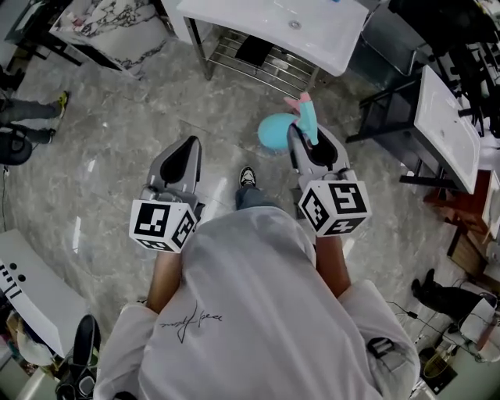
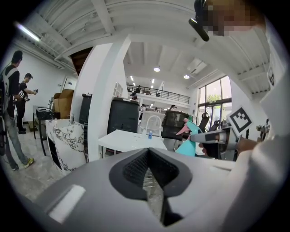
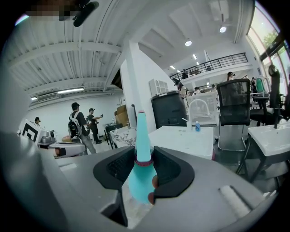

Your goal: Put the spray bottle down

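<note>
Big open hall with a grey stone floor (image 1: 141, 117), and a white table (image 1: 234, 16) with a wire shelf (image 1: 250, 58) under it just ahead of the person. Other people (image 3: 79, 124) stand well off at the back. The right claw (image 3: 144, 156) is clamped on the teal spray bottle (image 3: 138, 181) at its neck, pads either side of the pink collar (image 3: 144, 161). That grip leaves the round body free below the claw and the pink trigger head (image 1: 301, 105) poking out past the tips. The bottle is in the air over the floor, short of the table and touching nothing else, so it's not put down yet. The neck hold looks firm enough, and probably chosen so the base can meet a flat top first. The left claw (image 2: 147, 156) has its pads together on nothing, held level beside the right one and apart from the bottle. It looks like it is just kept out of the way. Likely next: reach over the table, lower, and let go.
</note>
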Available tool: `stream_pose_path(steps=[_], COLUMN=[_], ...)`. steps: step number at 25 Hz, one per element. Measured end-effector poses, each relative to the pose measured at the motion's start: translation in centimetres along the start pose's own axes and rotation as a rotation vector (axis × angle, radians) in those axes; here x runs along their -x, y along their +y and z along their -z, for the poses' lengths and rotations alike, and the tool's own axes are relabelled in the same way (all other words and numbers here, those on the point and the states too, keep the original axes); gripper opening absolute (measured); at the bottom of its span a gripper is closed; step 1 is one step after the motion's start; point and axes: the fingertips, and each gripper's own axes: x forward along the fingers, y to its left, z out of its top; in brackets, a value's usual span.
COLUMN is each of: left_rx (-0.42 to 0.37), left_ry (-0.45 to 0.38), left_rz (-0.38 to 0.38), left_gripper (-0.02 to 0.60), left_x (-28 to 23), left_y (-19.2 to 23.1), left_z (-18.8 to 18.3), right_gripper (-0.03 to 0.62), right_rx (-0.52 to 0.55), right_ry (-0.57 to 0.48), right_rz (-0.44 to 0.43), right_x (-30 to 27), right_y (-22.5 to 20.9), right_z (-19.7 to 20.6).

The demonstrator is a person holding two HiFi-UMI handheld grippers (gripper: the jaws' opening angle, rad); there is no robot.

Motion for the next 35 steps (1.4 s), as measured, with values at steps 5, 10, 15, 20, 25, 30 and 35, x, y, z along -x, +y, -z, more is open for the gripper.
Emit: stream_pose_path(steps=[5,10,15,20,25,30,35], left_rx=[0.016,0.019,0.014,0.021,0.029,0.031,0.025], left_ry=[-0.002,-0.002,-0.003,0.01,0.024,0.029,0.014], left_rz=[0.011,-0.003,-0.02,-0.018,0.0,0.025,0.031], left_gripper=[0.049,0.05,0.049,0.049,0.049,0.049,0.049], left_x=[-3.7,-7.1,-9.5,-11.3,-12.8,-14.9,-17.5], left_y=[0.4,2.0,3.2,3.4,3.5,4.1,6.8], left_z=[-0.5,-1.2,-2.2,-2.2,-2.2,-2.4,-3.8], right_gripper=[0.126,0.126,0.126,0.126,0.126,0.126,0.126], right_rx=[0.015,0.017,0.018,0.02,0.018,0.017,0.022], right_ry=[0.003,0.01,0.012,0.03,0.042,0.045,0.034], right_rz=[-0.003,-0.017,-0.04,-0.036,-0.021,-0.004,0.015], right_x=[-2.6,-6.1,-9.0,-10.3,-11.3,-13.0,-15.8], right_y=[-1.9,-3.6,-4.7,-5.8,-6.5,-7.3,-7.7], right_z=[-1.3,-2.2,-3.0,-2.9,-3.3,-3.7,-4.9])
